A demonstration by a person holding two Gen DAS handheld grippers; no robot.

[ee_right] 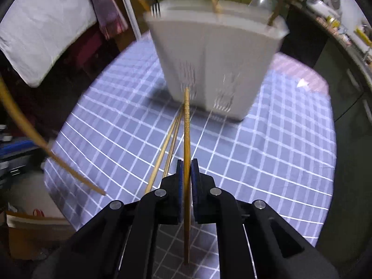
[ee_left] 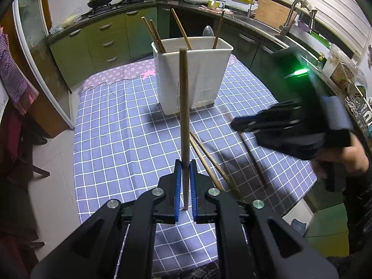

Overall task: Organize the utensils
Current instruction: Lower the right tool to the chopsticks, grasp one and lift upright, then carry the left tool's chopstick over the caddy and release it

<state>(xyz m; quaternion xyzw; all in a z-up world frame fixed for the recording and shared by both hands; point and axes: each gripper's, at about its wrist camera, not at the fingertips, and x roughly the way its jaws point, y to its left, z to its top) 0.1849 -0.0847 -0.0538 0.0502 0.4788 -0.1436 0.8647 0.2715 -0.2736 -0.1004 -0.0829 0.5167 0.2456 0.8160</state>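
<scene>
The left gripper (ee_left: 185,181) is clamped on a brown chopstick (ee_left: 183,107) that runs straight forward between its blue pads (ee_left: 178,186), its far end pointing at the white utensil holder (ee_left: 193,76). The right gripper (ee_right: 187,181) is closed on a yellowish chopstick (ee_right: 186,139), which also points toward the holder (ee_right: 216,58). The holder stands near the far edge of the table, on a blue checked cloth (ee_left: 121,127), with several chopsticks (ee_left: 154,34) and a spoon (ee_left: 208,31) standing in it. More loose chopsticks (ee_left: 209,158) lie on the cloth toward the near right corner, just beside each other.
</scene>
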